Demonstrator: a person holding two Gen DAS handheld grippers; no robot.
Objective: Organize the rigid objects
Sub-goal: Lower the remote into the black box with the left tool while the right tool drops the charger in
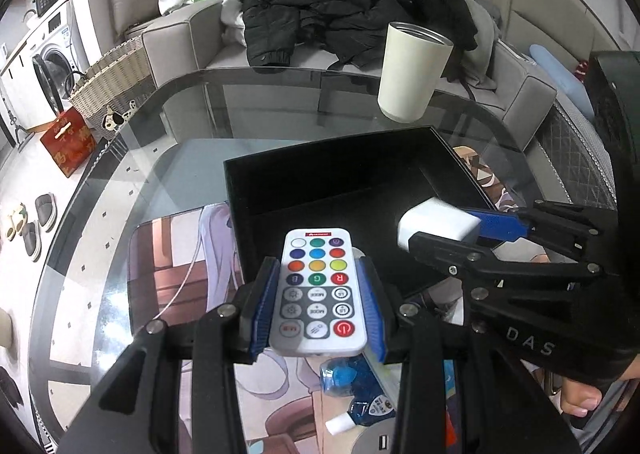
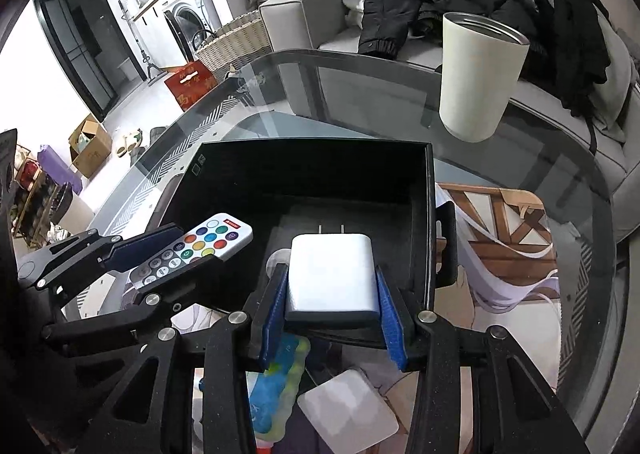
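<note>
My left gripper (image 1: 318,278) is shut on a white remote (image 1: 319,292) with coloured buttons, held over the near edge of a black open box (image 1: 280,182). My right gripper (image 2: 332,286) is shut on a white charger plug (image 2: 332,274), its two prongs pointing into the black box (image 2: 224,174). In the left wrist view the charger plug (image 1: 438,220) and right gripper (image 1: 444,232) hang over the box's right side. In the right wrist view the remote (image 2: 196,248) and left gripper (image 2: 160,254) sit at the box's left edge.
A cream tumbler (image 1: 412,72) stands on the glass table (image 1: 180,118) beyond the box. A printed mat (image 1: 160,254) lies under the box. A blue packet (image 1: 356,394) and a white square pad (image 2: 348,410) lie near me. A sofa with dark clothes (image 1: 320,2) is behind.
</note>
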